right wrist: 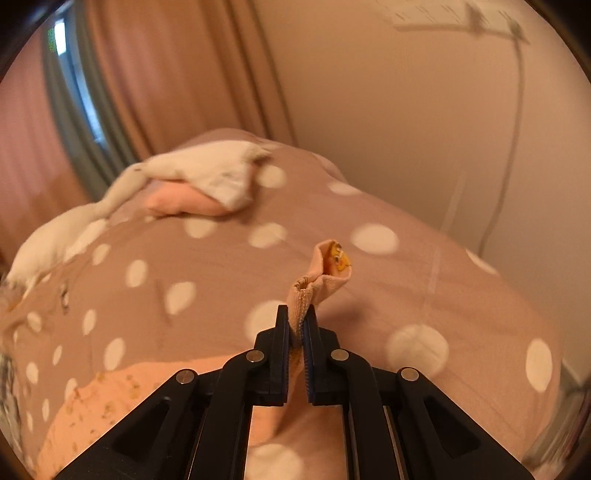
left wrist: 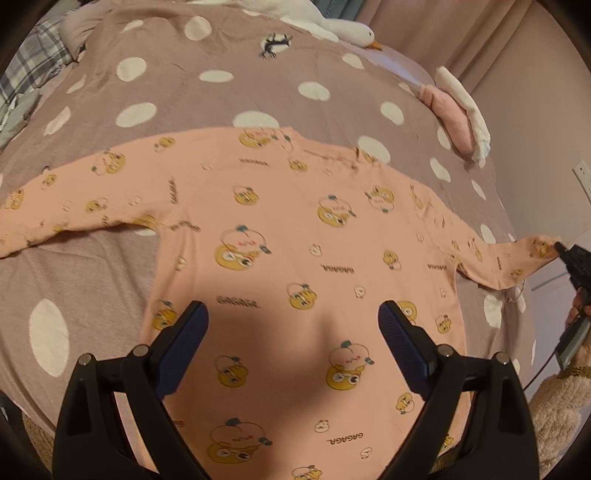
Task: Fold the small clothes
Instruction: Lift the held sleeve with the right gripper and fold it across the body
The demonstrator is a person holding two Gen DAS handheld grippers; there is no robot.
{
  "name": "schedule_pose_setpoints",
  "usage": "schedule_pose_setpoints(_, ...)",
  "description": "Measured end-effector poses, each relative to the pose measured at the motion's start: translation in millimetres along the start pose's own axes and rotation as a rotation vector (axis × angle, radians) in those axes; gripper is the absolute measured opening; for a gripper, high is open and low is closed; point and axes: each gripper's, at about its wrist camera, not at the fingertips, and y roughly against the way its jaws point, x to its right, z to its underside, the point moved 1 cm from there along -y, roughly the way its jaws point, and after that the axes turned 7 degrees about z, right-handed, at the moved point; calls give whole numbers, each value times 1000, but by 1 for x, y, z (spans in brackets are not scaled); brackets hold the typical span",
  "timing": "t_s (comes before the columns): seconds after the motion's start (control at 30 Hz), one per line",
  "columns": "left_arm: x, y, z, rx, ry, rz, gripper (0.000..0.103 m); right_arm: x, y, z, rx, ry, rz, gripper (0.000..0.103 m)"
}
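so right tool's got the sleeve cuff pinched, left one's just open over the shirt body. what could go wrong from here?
1. The right tool pinches only the edge of the sleeve cuff; the thin fabric could slip out mid-fold.
2. The left tool hangs open above the peach shirt and pins nothing, so pulling the sleeve may drag the whole shirt across the polka-dot bedspread.
3. A dragged shirt could bunch instead of creasing cleanly.

i see a bed [left wrist: 258,96] under a mauve cover with white polka dots, pink curtains [right wrist: 155,74] hanging behind it. a plain pale wall [right wrist: 388,110] carries a power strip [right wrist: 428,14] with a cable [right wrist: 517,110], and a window strip [right wrist: 61,37] shows daylight.
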Motion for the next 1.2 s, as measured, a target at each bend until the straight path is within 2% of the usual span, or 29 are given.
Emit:
schedule_pose_setpoints(0.23, -15, 26, -9, 63, 19, -22, 93, -74, 32, -6, 60, 147, -116, 7)
schedule_pose_setpoints(0.57, -39, 55, -13, 126, 54, -50, 93, -159, 56, 15, 53, 299, -290, 7)
schedule_pose_setpoints(0.9, -62, 69, -12, 151, 111, -59, 93, -222, 73, 65, -46, 443, -484, 7)
schedule_pose_setpoints(1.2, -73, 66, -8, 141, 126, -80, 93, -263, 66, 124, -175, 565, -565, 7)
